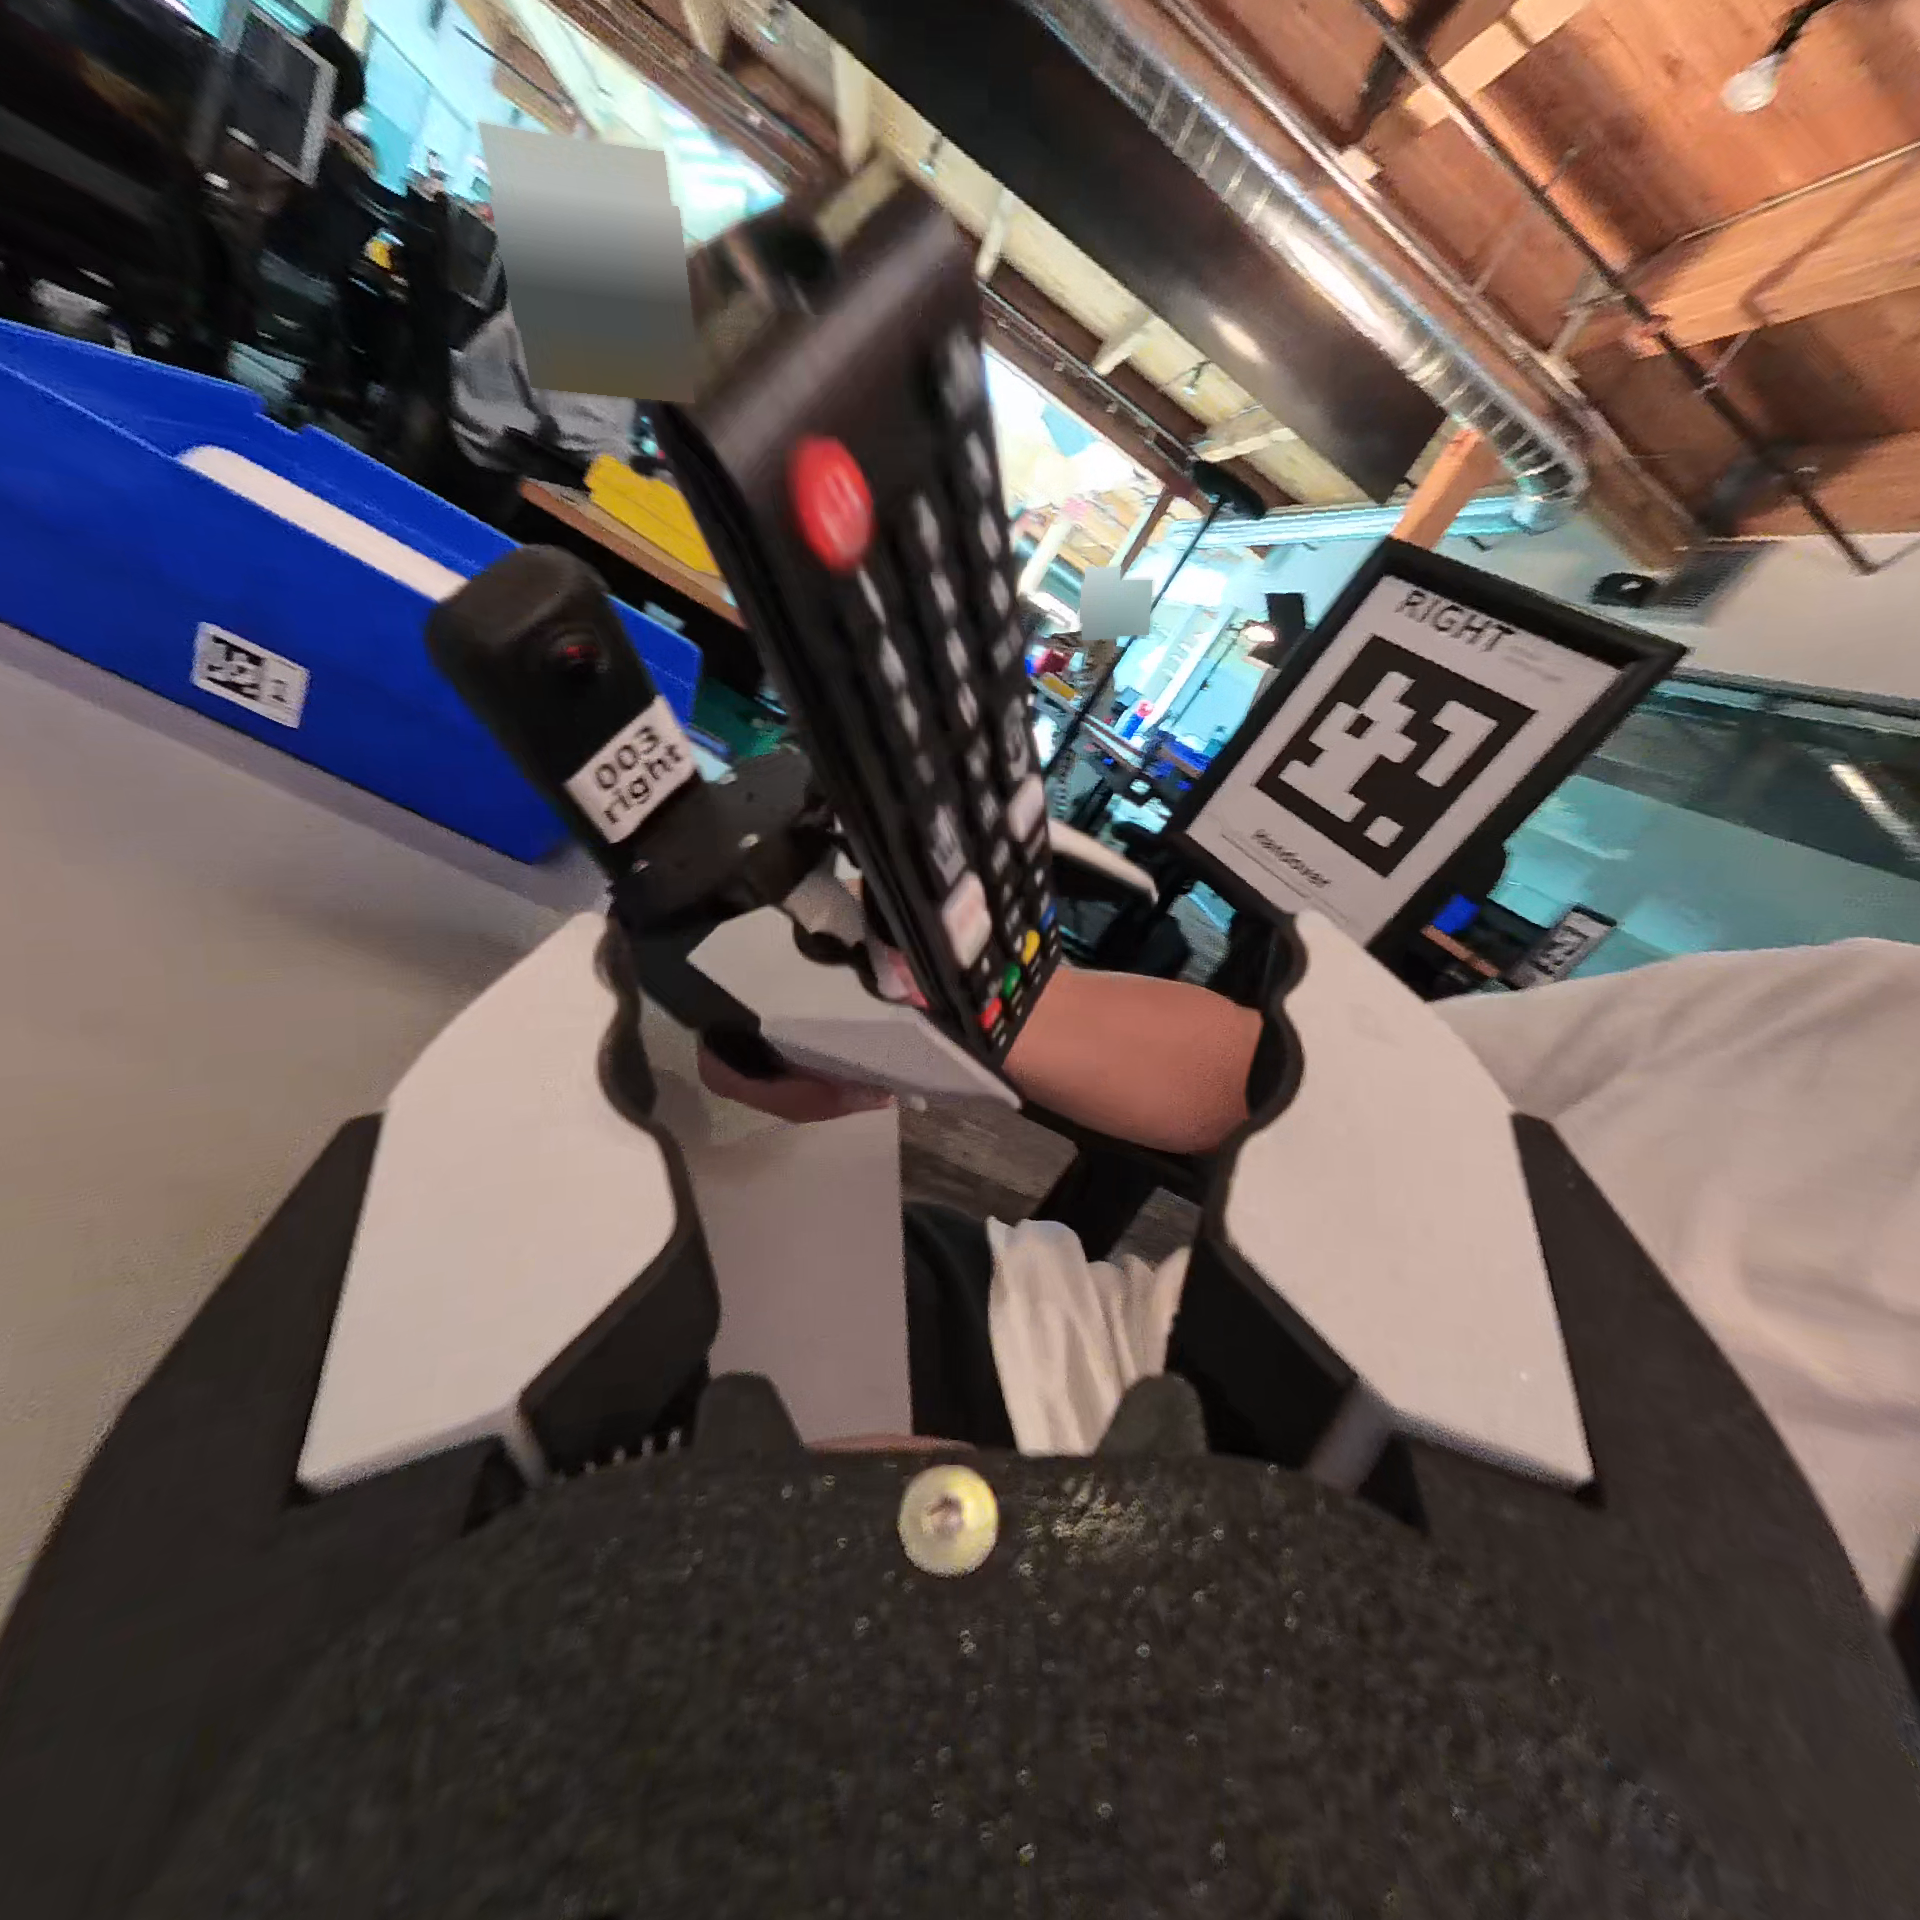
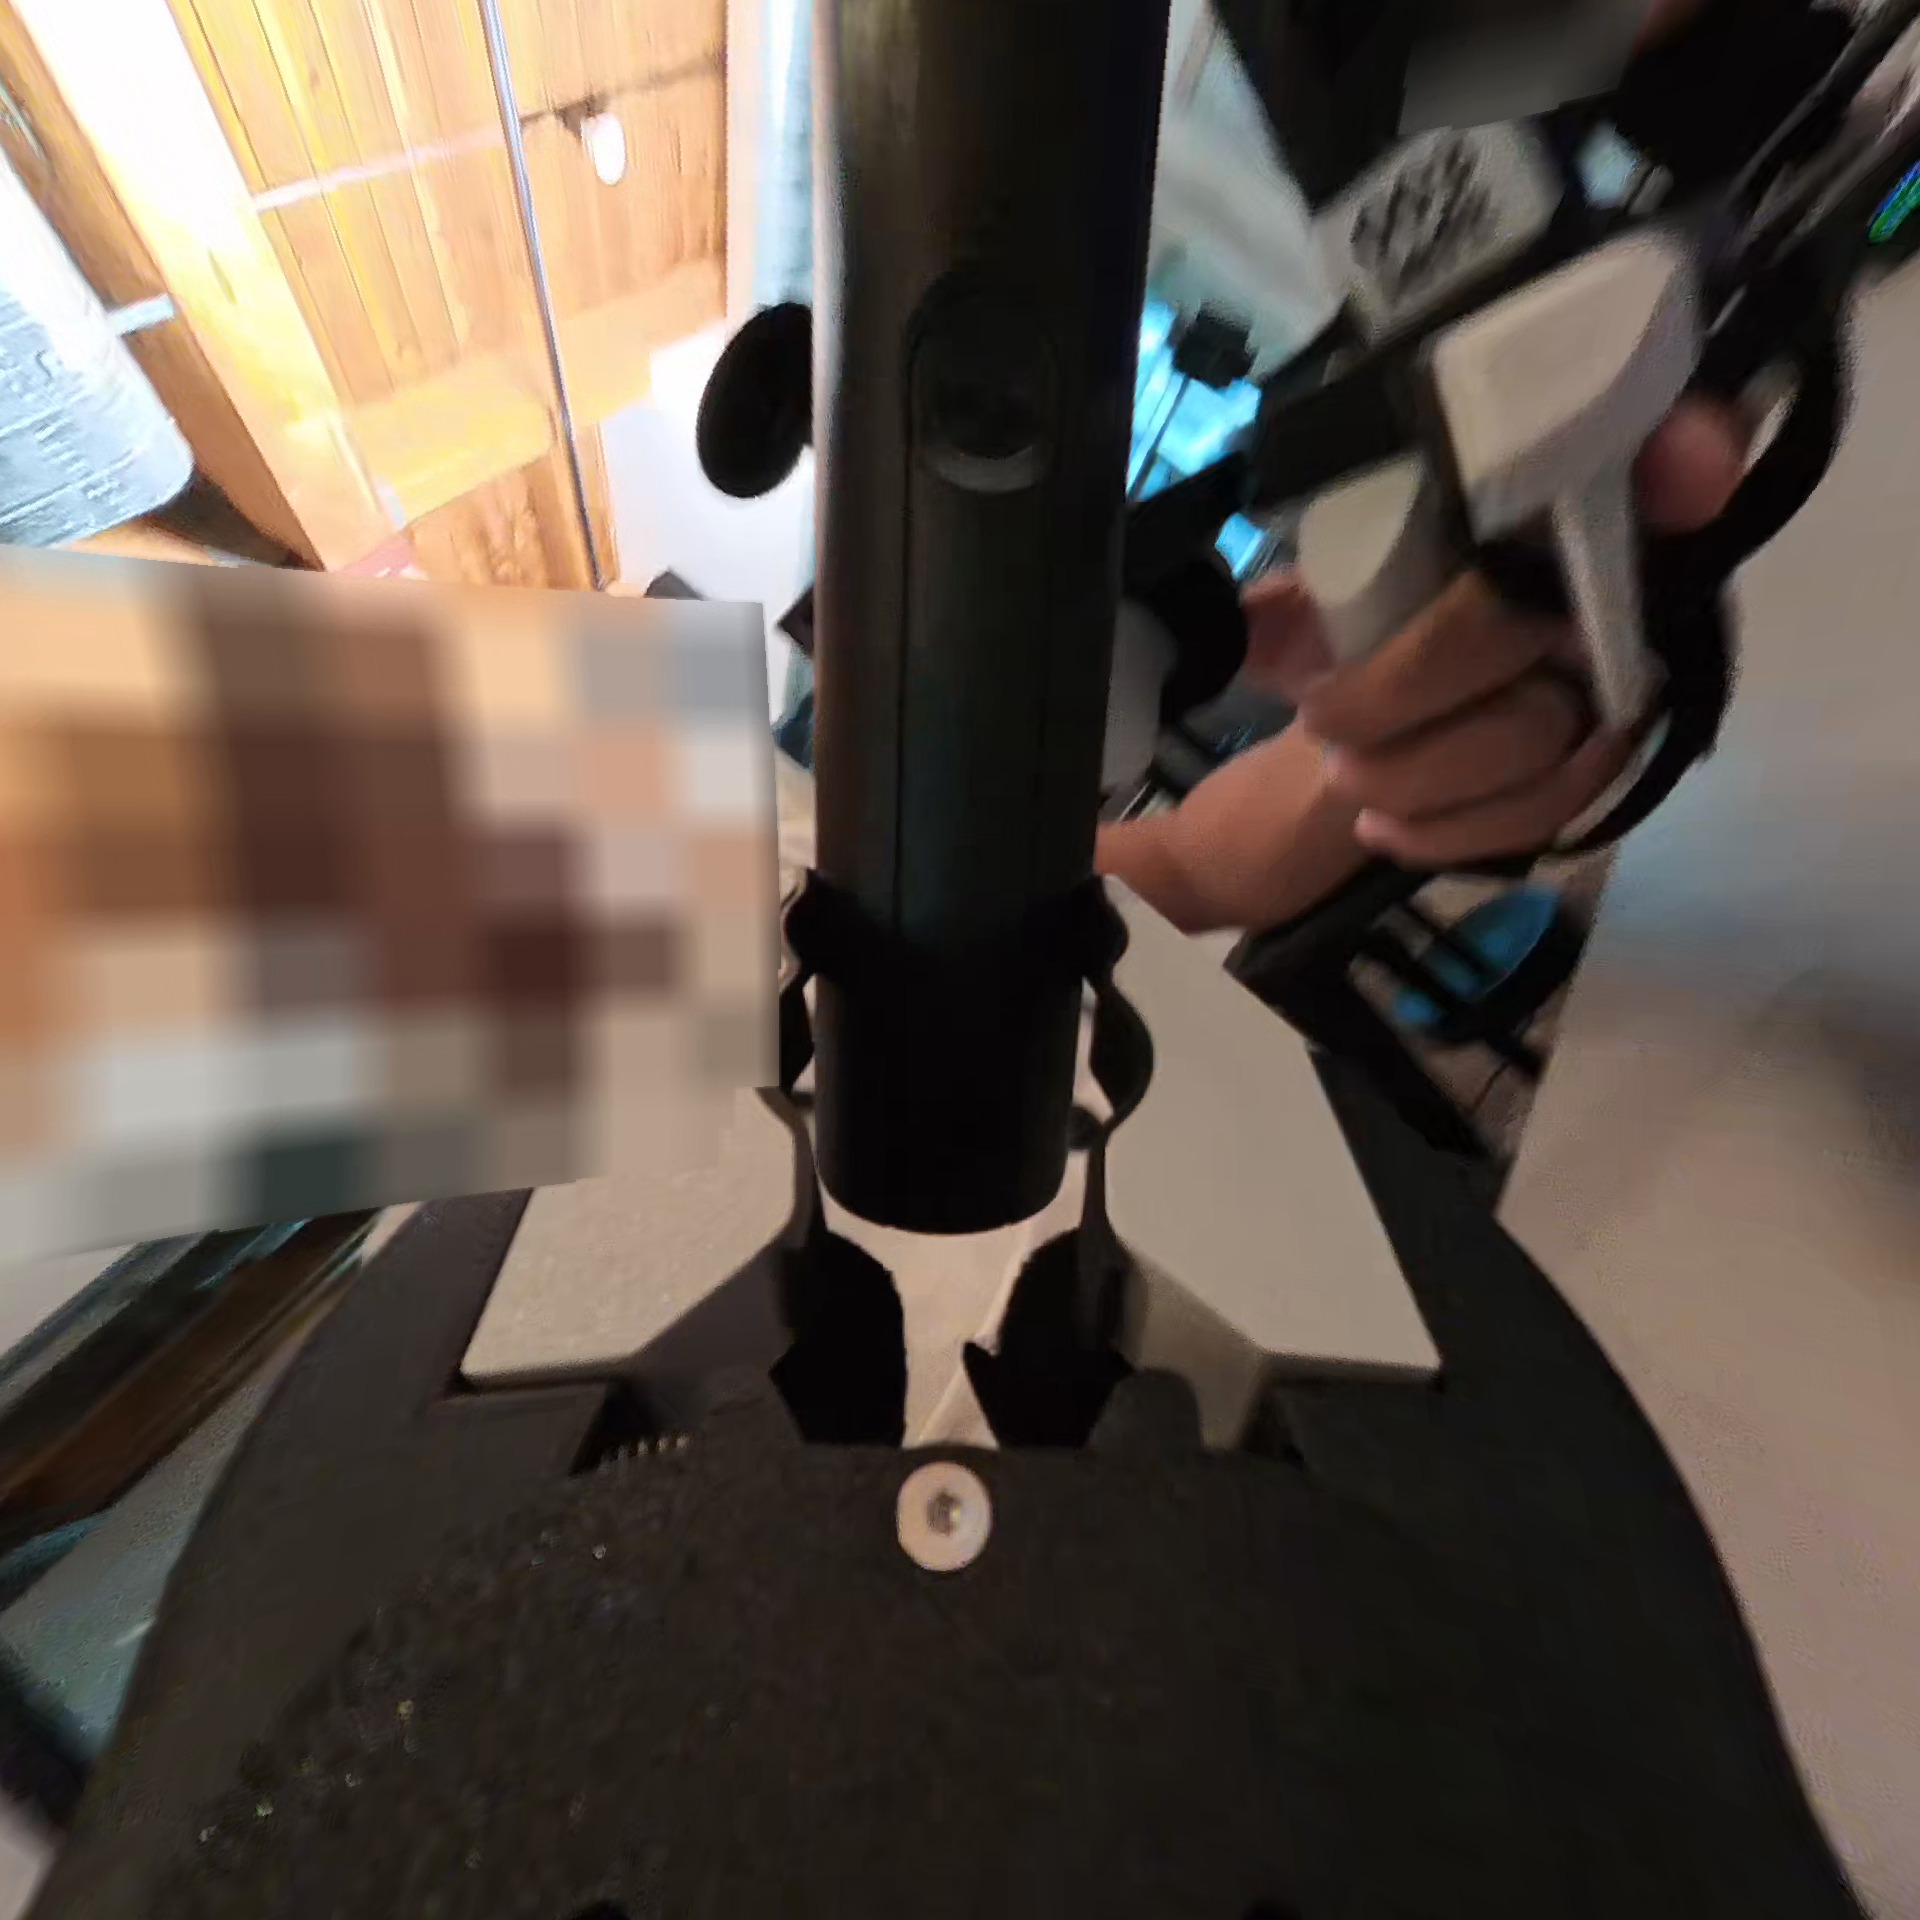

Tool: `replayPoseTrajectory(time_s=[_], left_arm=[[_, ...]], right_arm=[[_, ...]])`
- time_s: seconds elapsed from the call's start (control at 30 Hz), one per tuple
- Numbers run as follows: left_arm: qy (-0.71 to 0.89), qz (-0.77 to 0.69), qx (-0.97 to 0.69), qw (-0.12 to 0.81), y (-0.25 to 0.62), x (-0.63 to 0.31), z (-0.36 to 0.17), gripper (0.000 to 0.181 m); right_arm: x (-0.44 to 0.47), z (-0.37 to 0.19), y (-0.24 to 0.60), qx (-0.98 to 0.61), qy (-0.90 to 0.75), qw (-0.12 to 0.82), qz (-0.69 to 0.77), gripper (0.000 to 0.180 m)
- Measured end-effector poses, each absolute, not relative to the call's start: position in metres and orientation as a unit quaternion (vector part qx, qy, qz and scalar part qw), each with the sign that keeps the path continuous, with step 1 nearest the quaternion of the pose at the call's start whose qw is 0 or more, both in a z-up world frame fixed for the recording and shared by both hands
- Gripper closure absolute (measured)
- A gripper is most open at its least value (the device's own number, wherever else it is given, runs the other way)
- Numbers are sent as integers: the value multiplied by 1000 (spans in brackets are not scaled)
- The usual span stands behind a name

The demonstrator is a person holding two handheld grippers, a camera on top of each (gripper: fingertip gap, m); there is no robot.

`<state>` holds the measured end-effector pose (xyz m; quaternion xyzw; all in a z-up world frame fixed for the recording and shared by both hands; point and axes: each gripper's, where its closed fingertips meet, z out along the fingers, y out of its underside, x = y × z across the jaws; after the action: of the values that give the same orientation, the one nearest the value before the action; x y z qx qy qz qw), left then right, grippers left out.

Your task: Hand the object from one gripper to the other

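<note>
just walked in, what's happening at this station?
A person is doing a handover between two handheld tools. The right tool is shut on the lower end of a black remote control and holds it up in the air, buttons toward the left tool's camera. The left tool is open and empty, with its fingers spread short of the remote. The handover has not happened yet. A blue bin sits on the table behind.

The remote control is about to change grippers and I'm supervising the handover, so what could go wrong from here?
1. The right gripper clamps the remote control only near its bottom end, so the long body above could pivot or slip if bumped.
2. The left gripper has open jaws with nothing between them; releasing before it closes would probably drop the remote.
3. Both views are motion-blurred, so a fast approach might knock the remote.
</note>
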<state>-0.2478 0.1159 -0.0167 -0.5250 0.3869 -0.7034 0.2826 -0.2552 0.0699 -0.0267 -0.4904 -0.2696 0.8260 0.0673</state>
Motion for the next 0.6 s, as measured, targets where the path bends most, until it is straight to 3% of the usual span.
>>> replayPoseTrajectory(time_s=[0.17,0.3,0.37,0.43,0.47,0.6], left_arm=[[483,-684,-503,212,84,-262,-32,66],[540,-659,-482,205,65,-267,-35,76],[570,-639,-483,185,58,-268,-43,97],[609,-597,-493,174,56,-269,-63,140],[619,-579,-500,177,57,-268,-70,152],[620,-566,-513,178,60,-262,-80,158]], right_arm=[[-249,-40,27,-478,-332,-77,810,129],[-241,-60,15,-504,-345,-134,780,129],[-238,-65,18,-514,-332,-141,778,129],[-233,-68,21,-518,-325,-147,777,129],[-233,-73,19,-530,-325,-154,768,129],[-228,-77,14,-536,-327,-171,759,129]])
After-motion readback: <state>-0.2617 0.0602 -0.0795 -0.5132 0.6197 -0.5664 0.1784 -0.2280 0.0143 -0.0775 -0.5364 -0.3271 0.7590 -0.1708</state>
